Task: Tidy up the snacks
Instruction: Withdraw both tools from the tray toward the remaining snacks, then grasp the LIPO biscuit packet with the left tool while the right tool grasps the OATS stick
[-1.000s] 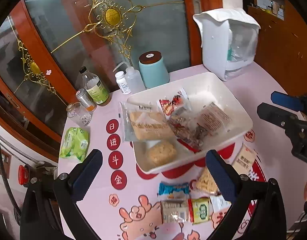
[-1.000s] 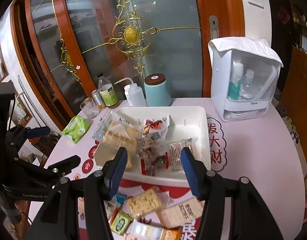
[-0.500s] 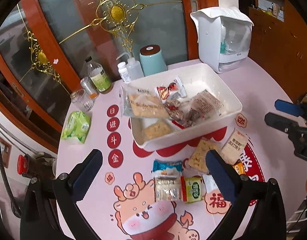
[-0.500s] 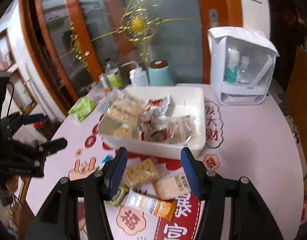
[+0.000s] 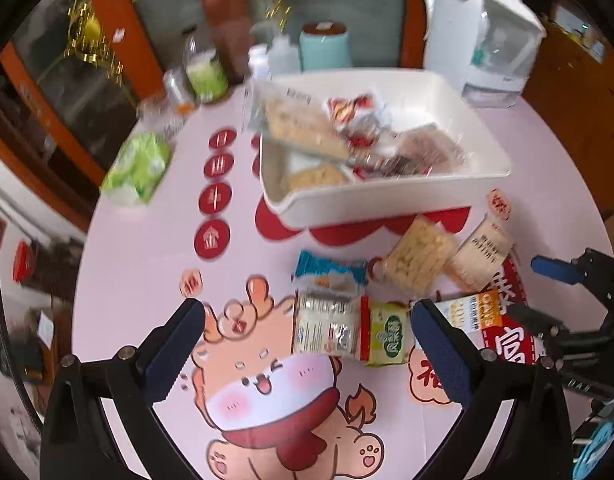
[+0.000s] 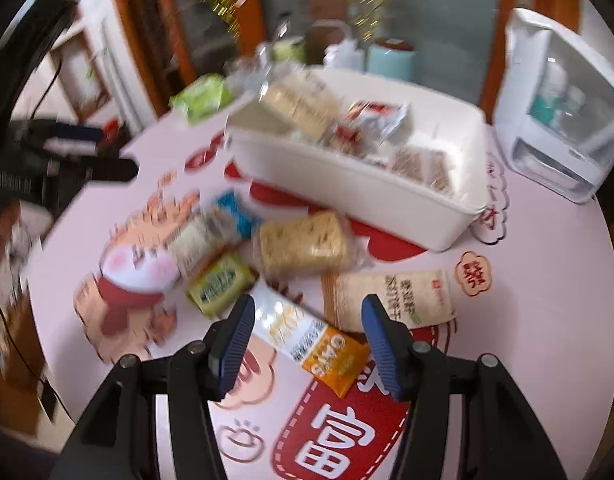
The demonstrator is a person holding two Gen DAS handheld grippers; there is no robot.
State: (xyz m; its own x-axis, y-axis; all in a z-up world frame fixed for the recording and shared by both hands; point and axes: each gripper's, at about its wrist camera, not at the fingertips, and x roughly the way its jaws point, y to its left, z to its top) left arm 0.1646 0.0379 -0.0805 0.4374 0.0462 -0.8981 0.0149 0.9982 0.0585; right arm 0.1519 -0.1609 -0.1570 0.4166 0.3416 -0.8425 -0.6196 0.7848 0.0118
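Right wrist view, right gripper (image 6: 305,334): jaws spread wide, nothing pinched, hovering over the table.
Between the right jaws: a white-and-orange snack bar (image 6: 307,340) lies flat, slanting from near the left fingertip toward the right one; whether either pad touches it I cannot tell.
Just beyond the right fingertip: a beige flat packet (image 6: 391,298) with printed characters, touching the bar's far side.
Ahead of the right jaws: a pale rice-cracker pack (image 6: 303,244), with a green-yellow small packet (image 6: 221,282) to its left.
Further left: a clear-wrapped biscuit pack (image 6: 191,240) and a blue packet (image 6: 235,212), both blurred.
Beyond these: a white tray (image 6: 347,196) holding several wrapped snacks piled together.
Far right of the tray: a white storage box (image 6: 563,100) with a clear front.
Left wrist view, left gripper (image 5: 307,354): jaws spread wide and holding nothing.
Between the left jaws, toward the right finger: the biscuit pack (image 5: 327,326) and green-yellow packet (image 5: 389,332) side by side, touching.
Ahead of those: the blue packet (image 5: 331,272), then the cracker pack (image 5: 421,256) and beige packet (image 5: 481,252) to the right.
Behind the right finger: the snack bar (image 5: 471,312), partly hidden.
Far ahead: the tray (image 5: 387,202); left of it a green tissue pack (image 5: 137,166).
Surface: a pink printed tablecloth (image 5: 147,260).
Right edge: the right gripper (image 5: 547,292), well apart from the left one.
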